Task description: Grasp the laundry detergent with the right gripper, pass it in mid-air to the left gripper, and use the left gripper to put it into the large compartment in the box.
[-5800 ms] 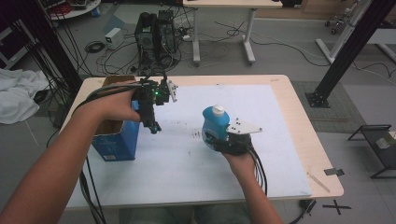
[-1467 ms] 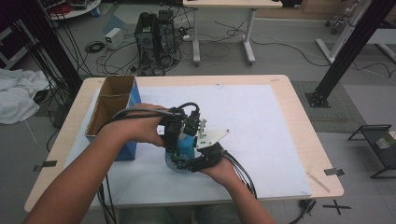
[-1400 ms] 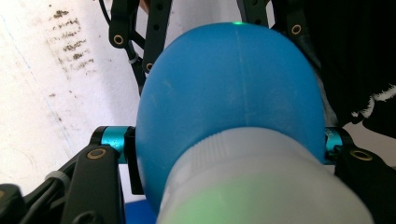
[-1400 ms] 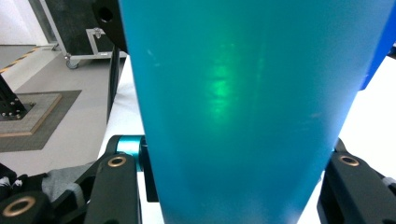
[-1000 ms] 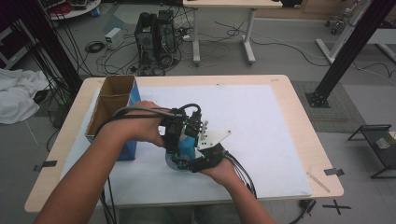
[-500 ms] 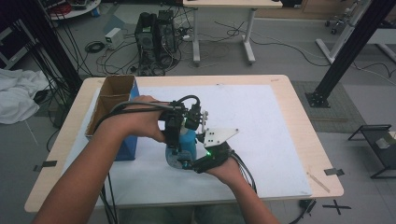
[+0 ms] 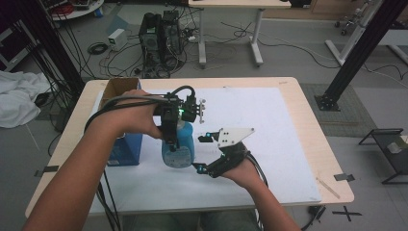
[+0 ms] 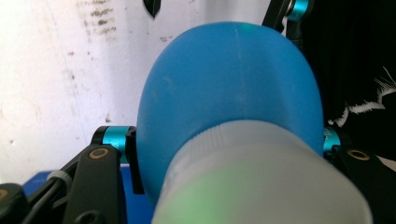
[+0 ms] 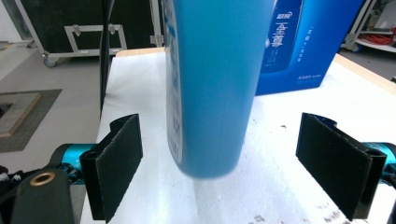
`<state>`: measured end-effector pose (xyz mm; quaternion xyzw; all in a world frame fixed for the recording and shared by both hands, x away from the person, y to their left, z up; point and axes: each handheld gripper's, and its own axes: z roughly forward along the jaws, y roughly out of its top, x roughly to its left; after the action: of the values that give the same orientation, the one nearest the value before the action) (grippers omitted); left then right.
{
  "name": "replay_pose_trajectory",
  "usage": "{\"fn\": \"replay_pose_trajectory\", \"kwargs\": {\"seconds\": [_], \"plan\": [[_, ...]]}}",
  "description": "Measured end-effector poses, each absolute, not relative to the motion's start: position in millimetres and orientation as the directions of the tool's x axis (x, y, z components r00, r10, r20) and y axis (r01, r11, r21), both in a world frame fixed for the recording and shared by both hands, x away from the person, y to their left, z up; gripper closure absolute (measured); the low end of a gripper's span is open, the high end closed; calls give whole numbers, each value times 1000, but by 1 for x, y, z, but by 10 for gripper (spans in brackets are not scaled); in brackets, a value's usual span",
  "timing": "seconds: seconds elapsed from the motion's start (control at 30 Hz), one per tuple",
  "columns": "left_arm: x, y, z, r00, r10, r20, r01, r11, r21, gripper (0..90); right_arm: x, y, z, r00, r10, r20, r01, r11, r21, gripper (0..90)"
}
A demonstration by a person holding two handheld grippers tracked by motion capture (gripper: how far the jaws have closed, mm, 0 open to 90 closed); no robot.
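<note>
A blue bottle [image 7: 179,147] with a pale cap hangs upright just above the white sheet, left of the table's middle. My left gripper [image 7: 171,134] comes down from above and is shut on its neck; in the left gripper view the bottle [image 8: 229,93] bulges between the black jaws of that gripper [image 8: 229,149]. My right gripper [image 7: 200,153] stands open right beside the bottle, pointing at it. In the right gripper view its pads [image 9: 116,163] stand wide apart around the bottle's lower part [image 9: 215,84] without touching it.
An open-topped blue carton [image 7: 122,130] stands left of the bottle, and its printed side [image 9: 308,42] shows behind the bottle. A white sheet [image 7: 269,130] covers most of the wooden table [image 7: 327,163]. Cables trail from both grippers toward the near edge.
The bottle went from the right gripper on the right to the left gripper. In the last second the right gripper opened and drew back, and the left lifted the bottle slightly.
</note>
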<state>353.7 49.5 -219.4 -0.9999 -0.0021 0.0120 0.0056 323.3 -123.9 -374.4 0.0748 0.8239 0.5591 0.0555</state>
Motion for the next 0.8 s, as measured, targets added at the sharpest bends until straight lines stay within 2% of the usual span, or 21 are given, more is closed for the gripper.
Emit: {"fn": "replay_pose_trajectory", "kwargs": {"seconds": [0.13,0.4,0.8], "plan": [[358,56,-209,999,44,-18,44,-999,-1,400,326,-130,-370,-981,194,-13,63,382,922,132],[372,78,-180,982,190,-23,191,-981,32,399,330,-142,-359,-969,234,-77,30,421,907,131],[392,118,-139,877,480,-23,480,-872,96,399,335,-144,-361,-965,255,-66,55,443,895,131]]}}
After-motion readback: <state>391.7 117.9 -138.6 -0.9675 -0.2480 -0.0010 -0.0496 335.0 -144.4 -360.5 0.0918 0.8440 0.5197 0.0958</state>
